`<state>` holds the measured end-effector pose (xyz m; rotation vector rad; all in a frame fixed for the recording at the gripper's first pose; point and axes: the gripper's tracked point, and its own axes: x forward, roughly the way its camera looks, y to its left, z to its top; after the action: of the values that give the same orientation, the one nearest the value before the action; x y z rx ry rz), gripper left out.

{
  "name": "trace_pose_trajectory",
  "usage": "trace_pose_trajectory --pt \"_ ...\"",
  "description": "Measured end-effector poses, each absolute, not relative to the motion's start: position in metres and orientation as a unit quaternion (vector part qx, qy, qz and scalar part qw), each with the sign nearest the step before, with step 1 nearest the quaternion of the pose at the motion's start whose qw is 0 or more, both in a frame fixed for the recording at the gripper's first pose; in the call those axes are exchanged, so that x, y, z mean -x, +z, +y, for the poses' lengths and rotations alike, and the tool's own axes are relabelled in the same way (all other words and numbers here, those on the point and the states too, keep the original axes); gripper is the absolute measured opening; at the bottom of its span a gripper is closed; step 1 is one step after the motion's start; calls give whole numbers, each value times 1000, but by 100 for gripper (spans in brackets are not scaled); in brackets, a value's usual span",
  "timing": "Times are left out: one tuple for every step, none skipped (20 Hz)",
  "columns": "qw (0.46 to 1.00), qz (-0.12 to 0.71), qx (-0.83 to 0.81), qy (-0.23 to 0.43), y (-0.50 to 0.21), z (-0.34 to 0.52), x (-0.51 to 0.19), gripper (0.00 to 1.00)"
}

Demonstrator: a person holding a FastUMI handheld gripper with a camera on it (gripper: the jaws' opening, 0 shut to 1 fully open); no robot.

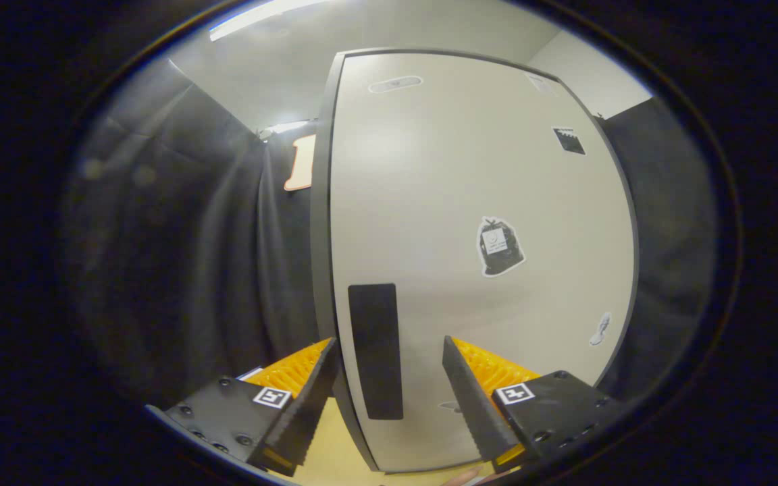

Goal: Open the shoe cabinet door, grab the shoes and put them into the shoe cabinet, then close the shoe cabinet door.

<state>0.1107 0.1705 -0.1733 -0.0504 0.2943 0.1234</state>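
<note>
- We face the shoe cabinet door (477, 202), a pale panel with a dark frame that stands shut or nearly shut, its left edge running down between our gripper's (389, 378) two fingers.
- Our gripper is spread wide and grasps nothing; the dark rectangular handle (375, 351) sits in the gap between the fingers, just ahead of them and near the door's left edge.
- One finger lies to the left of the door's edge, over the black cloth wall (193, 256); the other lies over the door's face.
- A sticker of a black bag (499, 246) marks the middle of the panel, well beyond the fingers.
- We judge the risk to be a poor bite: if the fingers close too shallow on the handle, they may slip off as the door swings.
- A pull off the hinge's arc could also twist the grip loose.
- We see no shoes from here.
</note>
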Motion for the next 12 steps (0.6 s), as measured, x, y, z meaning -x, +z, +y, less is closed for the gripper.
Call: trace_pose_trajectory --pt "988 144 28 57 -174 170 -113 88" --pt "988 142 29 57 -176 171 -115 83" --pt "988 142 30 56 -177 172 -116 78" --pt "987 143 32 58 -180 174 -117 73" --pt "987 147 38 56 -182 175 -117 68" --pt "987 144 43 57 -182 176 -115 62" --pt "988 136 48 53 -181 177 -118 57" --pt "988 134 50 54 -181 180 -118 52" --pt "988 135 53 51 -181 180 -117 47" --pt "989 134 50 49 -181 179 -119 42" --pt "988 137 49 48 -182 179 -117 36" --pt "988 138 50 47 -182 179 -118 31"
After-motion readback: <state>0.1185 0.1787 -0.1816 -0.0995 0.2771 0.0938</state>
